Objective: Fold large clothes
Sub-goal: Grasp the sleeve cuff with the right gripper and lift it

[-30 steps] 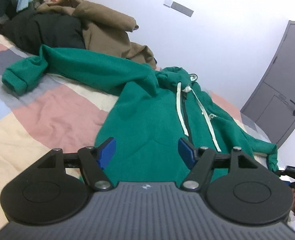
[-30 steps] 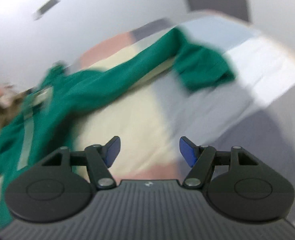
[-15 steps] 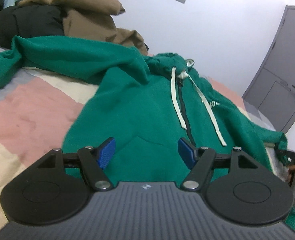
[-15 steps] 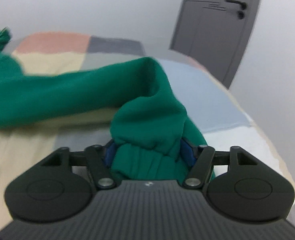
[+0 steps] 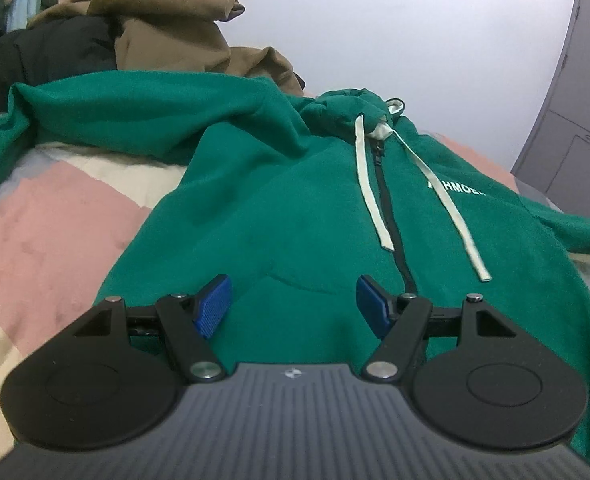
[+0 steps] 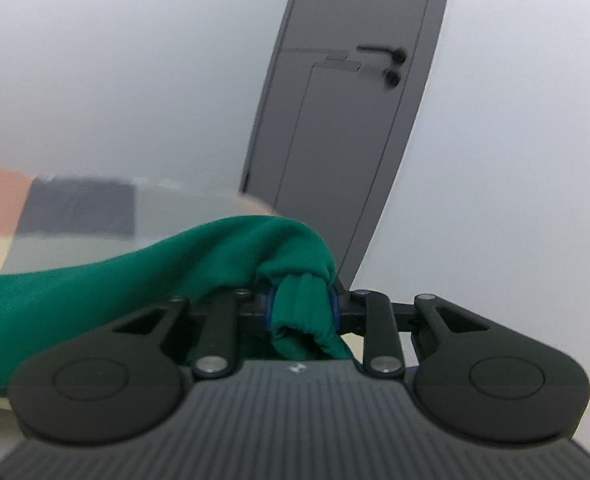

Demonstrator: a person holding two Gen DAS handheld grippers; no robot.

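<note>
We had a big green zip-up hoodie with white strings (image 5: 295,208) lying flat on its back on a soft patchwork bed cover of pink, cream and grey squares (image 5: 43,248). Its long way ran straight away from us, bottom edge near us and hood far off by the white wall. Behind it sat a heap of brown and black coats (image 5: 143,36).

Our left gripper (image 5: 291,308) hung low over the bottom part of the hoodie, on the left side of the black zip. Its blue pads stood wide apart and gripped nothing.

Our right gripper (image 6: 301,312) was closing on the ribbed green cuff of the hoodie's right sleeve (image 6: 301,308). The cuff was bunched between the pads and they were already squeezing it. The sleeve ran off to the left, back toward the hoodie's body, and a grey door (image 6: 343,120) stood ahead.

So the right hand was the one at the sleeve. We think that sleeve must come across to the left, over the chest. The other sleeve (image 5: 107,116) stretched far out to the left, nearer our left hand.
</note>
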